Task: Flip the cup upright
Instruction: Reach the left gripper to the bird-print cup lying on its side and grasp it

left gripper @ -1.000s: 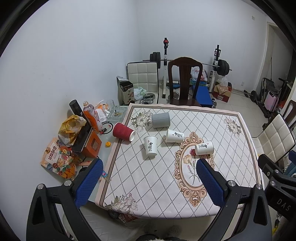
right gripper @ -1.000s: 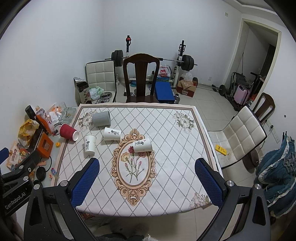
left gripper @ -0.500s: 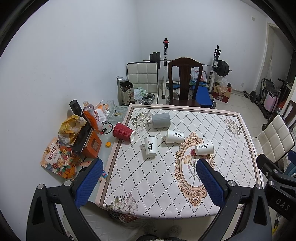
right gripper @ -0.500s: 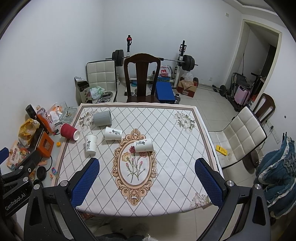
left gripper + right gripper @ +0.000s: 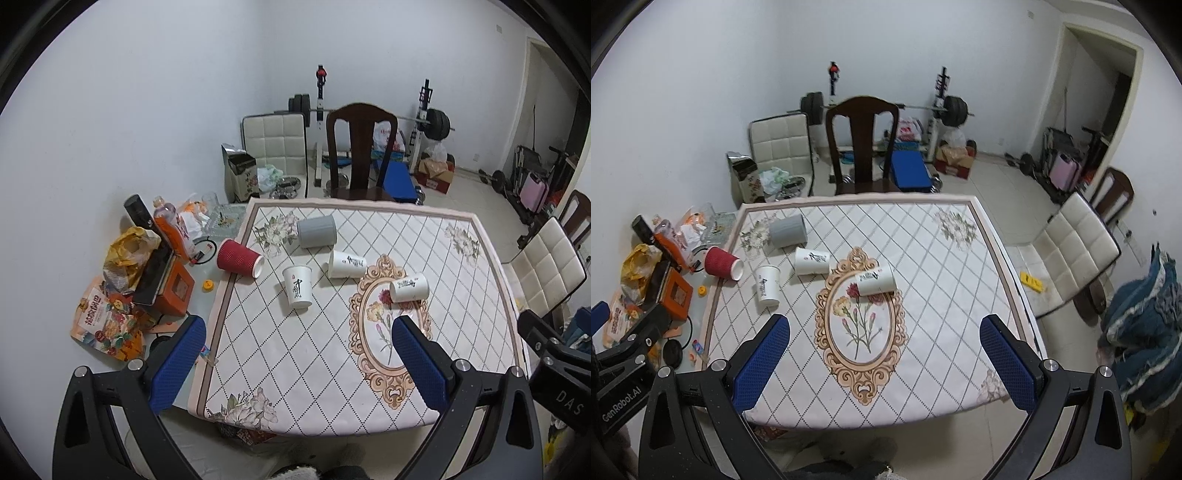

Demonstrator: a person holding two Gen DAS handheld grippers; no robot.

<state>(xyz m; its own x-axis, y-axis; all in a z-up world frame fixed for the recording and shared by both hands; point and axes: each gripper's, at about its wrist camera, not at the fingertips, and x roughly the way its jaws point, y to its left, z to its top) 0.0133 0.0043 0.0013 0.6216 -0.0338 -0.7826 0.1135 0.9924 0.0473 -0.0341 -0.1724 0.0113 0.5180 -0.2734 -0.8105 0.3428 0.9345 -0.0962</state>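
Note:
Several cups lie on their sides on the patterned table: a red cup at the left edge, a grey cup, and three white printed cups. They show in the right wrist view too: the red cup, the grey cup, the white cups. My left gripper is open and empty, high above the table's near edge. My right gripper is open and empty, also well short of the cups.
A dark wooden chair stands at the table's far side, white padded chairs to the right. Bottles, bags and an orange box clutter a glass surface at the left. Weight equipment lines the back wall.
Both views have shifted only slightly; the cups lie where they were and both grippers stay open.

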